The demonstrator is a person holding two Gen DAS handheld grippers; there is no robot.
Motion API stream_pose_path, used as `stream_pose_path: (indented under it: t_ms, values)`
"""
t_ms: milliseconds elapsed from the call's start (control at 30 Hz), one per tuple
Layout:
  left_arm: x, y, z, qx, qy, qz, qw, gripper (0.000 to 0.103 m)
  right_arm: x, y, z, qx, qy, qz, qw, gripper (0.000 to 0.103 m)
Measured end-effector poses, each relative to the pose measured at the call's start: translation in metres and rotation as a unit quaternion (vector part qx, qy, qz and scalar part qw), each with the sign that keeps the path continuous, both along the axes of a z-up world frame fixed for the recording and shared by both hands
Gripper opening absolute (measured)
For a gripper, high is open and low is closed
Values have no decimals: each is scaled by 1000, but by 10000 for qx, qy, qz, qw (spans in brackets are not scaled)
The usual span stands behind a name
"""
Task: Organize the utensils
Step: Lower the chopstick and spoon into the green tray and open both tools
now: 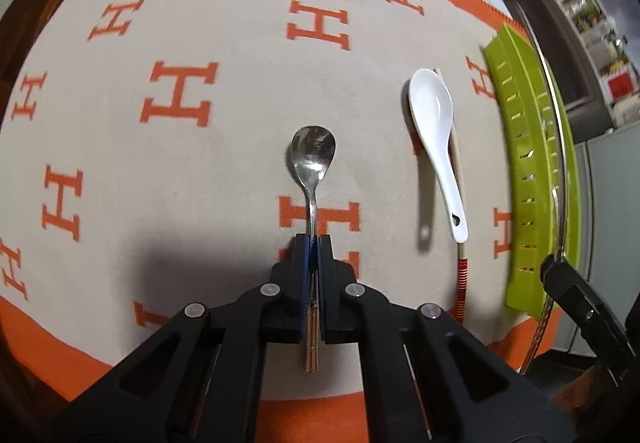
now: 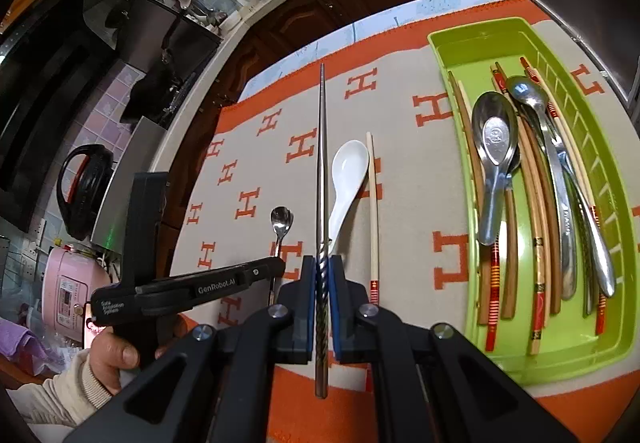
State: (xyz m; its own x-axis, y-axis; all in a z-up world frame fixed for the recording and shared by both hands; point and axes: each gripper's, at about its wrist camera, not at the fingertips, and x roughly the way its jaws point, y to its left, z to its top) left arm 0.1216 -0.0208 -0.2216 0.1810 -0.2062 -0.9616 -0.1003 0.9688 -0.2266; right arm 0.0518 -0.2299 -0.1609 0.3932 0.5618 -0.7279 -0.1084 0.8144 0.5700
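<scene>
Your left tongs (image 1: 312,243) clamp the small steel teaspoon (image 1: 313,159), right tongs (image 2: 323,263) the twisted metal chopstick (image 2: 322,163) — its long tip could snag the green plastic tray (image 2: 460,43)'s rim.

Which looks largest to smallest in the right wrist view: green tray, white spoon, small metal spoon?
1. green tray
2. white spoon
3. small metal spoon
All lie at similar depth on the cloth, so the ranking seems reliable.

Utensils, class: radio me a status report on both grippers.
Left gripper shut on small metal spoon. Right gripper shut on metal chopstick. White spoon, one chopstick outside green tray.
</scene>
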Motion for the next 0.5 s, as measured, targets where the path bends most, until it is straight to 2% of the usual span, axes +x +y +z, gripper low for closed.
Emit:
stream_pose_path:
  t_ms: [133, 267, 367, 500]
  values:
    - [-8, 14, 2, -192, 65, 107, 9997, 1, -6, -7, 8, 50, -96, -58, 9999, 5]
    - [-24, 32, 13, -376, -19, -16, 9993, 1, -12, -19, 15, 45, -192, -210, 9996, 5]
    - [-28, 21, 34, -482, -181, -234, 9984, 1, -15, -35, 19, -22, -240, -415, 9988, 5]
    - [-22, -16, 67, -734, -412, -659, 9943, 1, -13, -60, 22, -273, -278, -697, 9968, 6]
